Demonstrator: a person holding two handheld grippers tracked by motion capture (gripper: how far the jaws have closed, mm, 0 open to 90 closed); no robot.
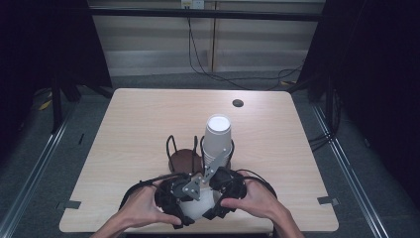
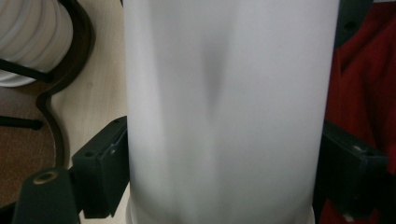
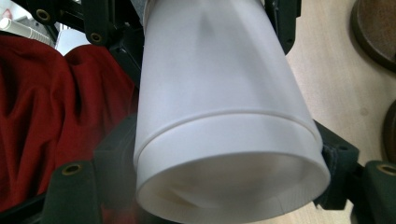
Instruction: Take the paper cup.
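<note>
A single white paper cup [image 1: 198,203] lies on its side between my two grippers near the table's front edge. In the left gripper view the cup wall [image 2: 224,107] spans the gap of my left gripper [image 2: 224,172], and both black pads rest against its sides. A faint crease runs down the wall. In the right gripper view the cup's open mouth [image 3: 229,186] faces the camera. My right gripper [image 3: 226,154] clamps it just behind the rim. The left gripper [image 1: 181,208] and right gripper [image 1: 215,203] face each other, a hand on each.
A dark wooden cup holder [image 1: 185,159] with black wire loops stands mid-table, its right ring holding a tall stack of white cups [image 1: 218,136]. A round cable hole [image 1: 237,103] sits at the table's far side. A red garment [image 3: 56,102] lies behind the cup.
</note>
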